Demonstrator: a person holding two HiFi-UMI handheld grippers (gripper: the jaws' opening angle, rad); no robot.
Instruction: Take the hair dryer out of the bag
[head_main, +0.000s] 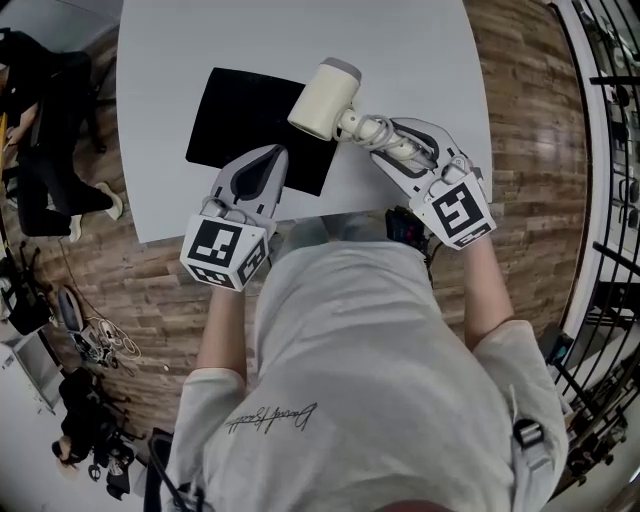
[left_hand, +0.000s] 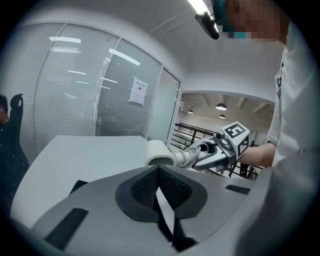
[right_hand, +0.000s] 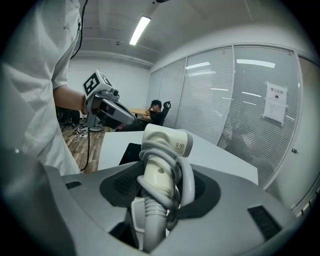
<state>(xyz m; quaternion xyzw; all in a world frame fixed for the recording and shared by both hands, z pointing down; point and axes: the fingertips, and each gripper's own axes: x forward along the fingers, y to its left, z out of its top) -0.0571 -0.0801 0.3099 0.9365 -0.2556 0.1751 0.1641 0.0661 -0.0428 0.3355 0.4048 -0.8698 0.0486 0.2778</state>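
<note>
A cream hair dryer (head_main: 325, 98) with its cord wound round the handle hangs above the white table (head_main: 420, 50). My right gripper (head_main: 385, 140) is shut on that handle, and the dryer's head points away from me. In the right gripper view the hair dryer (right_hand: 167, 142) stands up between the jaws of my right gripper (right_hand: 157, 187). A flat black bag (head_main: 240, 125) lies on the table to its left. My left gripper (head_main: 272, 158) hovers over the bag's near right part, shut, with nothing seen between its jaws (left_hand: 159, 172).
The table's near edge (head_main: 300, 225) runs just in front of my body. Wood floor surrounds it, with cables (head_main: 100, 340) and a seated person (head_main: 40, 150) at the left and a black railing (head_main: 610, 120) at the right. Glass partitions (right_hand: 235, 100) stand behind the table.
</note>
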